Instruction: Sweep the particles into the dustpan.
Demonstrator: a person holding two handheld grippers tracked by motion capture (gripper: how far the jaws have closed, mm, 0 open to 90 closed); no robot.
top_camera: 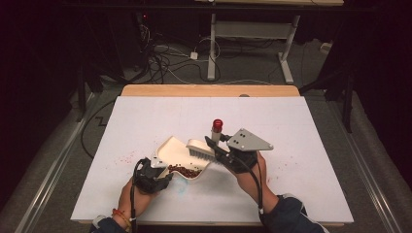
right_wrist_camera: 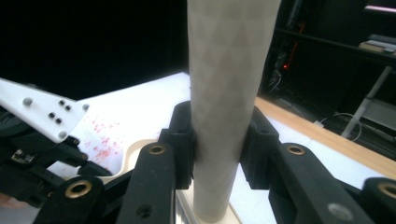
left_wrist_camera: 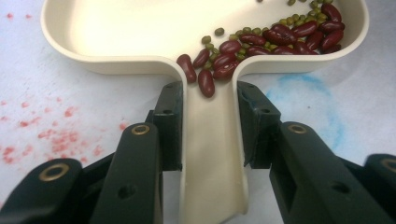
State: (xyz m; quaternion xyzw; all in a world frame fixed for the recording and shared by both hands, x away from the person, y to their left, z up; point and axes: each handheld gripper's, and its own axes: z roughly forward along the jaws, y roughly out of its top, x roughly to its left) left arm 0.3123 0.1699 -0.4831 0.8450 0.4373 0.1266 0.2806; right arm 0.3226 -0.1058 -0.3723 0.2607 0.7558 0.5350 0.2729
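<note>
High view: the left gripper (top_camera: pixel 156 175) clamps the handle of the cream dustpan (top_camera: pixel 176 154), which holds beans (top_camera: pixel 184 171), near the table (top_camera: pixel 301 126)'s front edge. The right gripper (top_camera: pixel 218 145) grips the brush (top_camera: pixel 200 149)'s handle above the pan.

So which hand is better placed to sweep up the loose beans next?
The right. Its gripper is already shut on the brush handle, bristles over the dustpan, while the left gripper is shut on the dustpan's handle, steadying it.
</note>
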